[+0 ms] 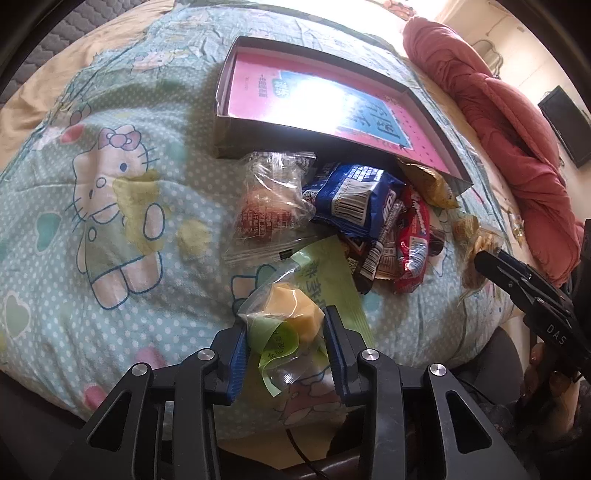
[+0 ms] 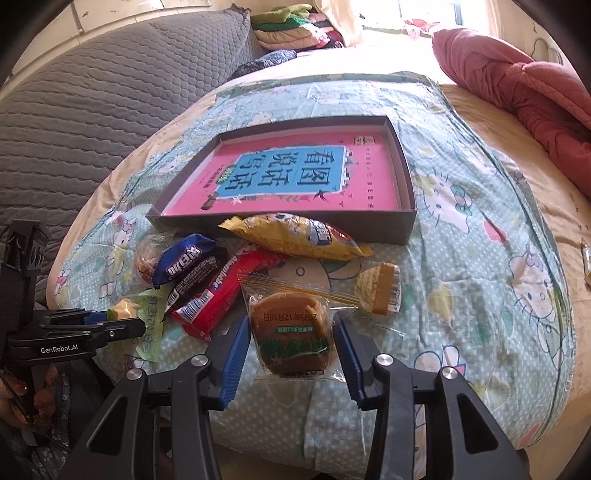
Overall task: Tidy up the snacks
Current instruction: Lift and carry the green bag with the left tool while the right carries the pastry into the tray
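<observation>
Beside bare quilt (image 1: 122, 206), left gripper (image 1: 287, 345) clamping yellow pastry (image 1: 291, 314); right gripper (image 2: 291, 347) apart, straddling brown cake (image 2: 290, 332)

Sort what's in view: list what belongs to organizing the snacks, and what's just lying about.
Job:
shallow grey box with pink printed base
yellow pastry in clear green-labelled wrapper, between left tool fingers
brown cake in clear wrapper, between right tool fingers
blue packet
red packet
long yellow packet

Lying about:
crumpled red quilt
folded clothes pile

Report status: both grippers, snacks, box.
Left gripper straddles green-wrapped yellow pastry. Right gripper straddles brown cake packet. Box holds no snacks; pile fronts it.
</observation>
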Available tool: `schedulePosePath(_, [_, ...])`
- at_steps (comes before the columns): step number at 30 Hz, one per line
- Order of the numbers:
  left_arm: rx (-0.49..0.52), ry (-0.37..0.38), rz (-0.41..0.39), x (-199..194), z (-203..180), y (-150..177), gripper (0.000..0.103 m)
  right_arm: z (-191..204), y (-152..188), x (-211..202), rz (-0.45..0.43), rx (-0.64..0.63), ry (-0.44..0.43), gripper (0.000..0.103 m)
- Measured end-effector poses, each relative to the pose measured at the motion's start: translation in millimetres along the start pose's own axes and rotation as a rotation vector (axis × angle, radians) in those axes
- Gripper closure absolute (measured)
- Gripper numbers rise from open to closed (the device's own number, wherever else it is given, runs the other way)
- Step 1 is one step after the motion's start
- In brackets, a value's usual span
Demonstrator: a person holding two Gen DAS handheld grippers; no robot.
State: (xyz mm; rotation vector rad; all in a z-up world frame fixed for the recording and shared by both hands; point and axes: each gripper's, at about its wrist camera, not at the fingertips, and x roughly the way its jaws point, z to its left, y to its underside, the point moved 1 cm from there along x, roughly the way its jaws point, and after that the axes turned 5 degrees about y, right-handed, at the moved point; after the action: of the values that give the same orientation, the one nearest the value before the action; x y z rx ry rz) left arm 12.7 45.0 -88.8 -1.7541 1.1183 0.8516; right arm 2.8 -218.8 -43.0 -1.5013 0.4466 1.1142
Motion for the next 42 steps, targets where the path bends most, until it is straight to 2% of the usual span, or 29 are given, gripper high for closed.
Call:
schedulePosePath(6, [0.024, 0.023, -0.055, -21, -6, 0, 0.065, 3, -4, -17, -0.081, -0.018, 0.0, 0.057])
schedulePosePath(13, [0.091, 0.029, -0.14, -52, -18, -2, 0.068, 0, -8, -25, -0.119, 0.005, -0.009, 0.057])
schedulePosePath(18, [0.083, 0.041, -0.129, -48, -17, -4, 0.069, -1, -11, -25, -0.125, 0.012, -0.012, 0.057])
schedulePosePath(22, [0.08, 0.047, -0.158, -55, -17, -8, 0.069, -1, -14, -26, -0.137, 0.013, -0.016, 0.057])
schedulePosePath(31, [0.136, 0.027, -0.252, -81, -33, -27, 0.069, -1, -28, -33, -0.188, 0.018, -0.023, 0.057])
schedulePosePath(42, [0.113, 0.023, -0.299, -80, -35, -62, 0.069, 8, -52, -32, -0.232, 0.016, -0.04, 0.057])
